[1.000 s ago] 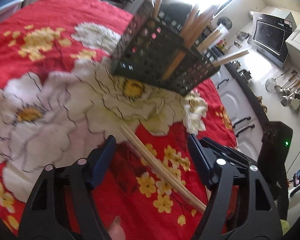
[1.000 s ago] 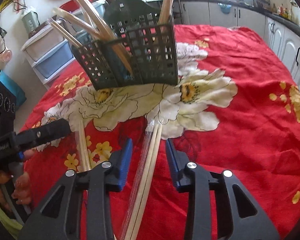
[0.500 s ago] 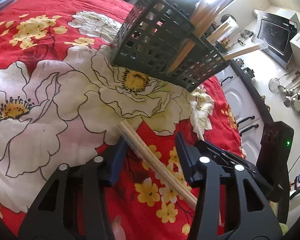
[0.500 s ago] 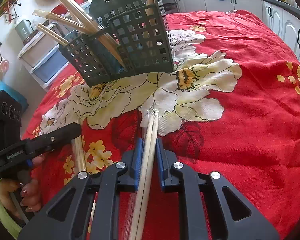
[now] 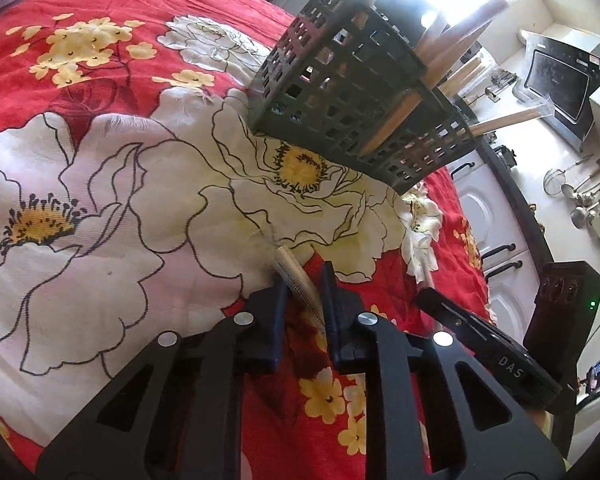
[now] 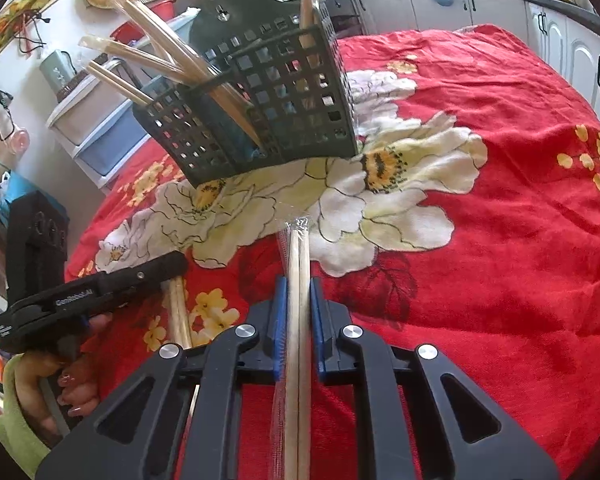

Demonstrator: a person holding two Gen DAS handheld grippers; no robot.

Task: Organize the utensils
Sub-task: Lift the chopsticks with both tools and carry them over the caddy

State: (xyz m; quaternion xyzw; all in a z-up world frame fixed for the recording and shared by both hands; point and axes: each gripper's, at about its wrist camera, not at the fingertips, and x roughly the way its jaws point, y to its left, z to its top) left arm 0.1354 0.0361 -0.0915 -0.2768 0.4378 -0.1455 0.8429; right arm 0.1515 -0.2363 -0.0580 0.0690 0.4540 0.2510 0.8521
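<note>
**Both claws pinch chopsticks short of the basket**

The wrapped chopsticks lie on the red cloth, long axis pointing far toward the basket, which stands just beyond their tips. The right gripper pinches them along that axis. To its left, the left gripper, its jaws having just closed, pinches a second pair angled far-left of the basket. Each pair likely needs lifting upright before dropping in.
</note>
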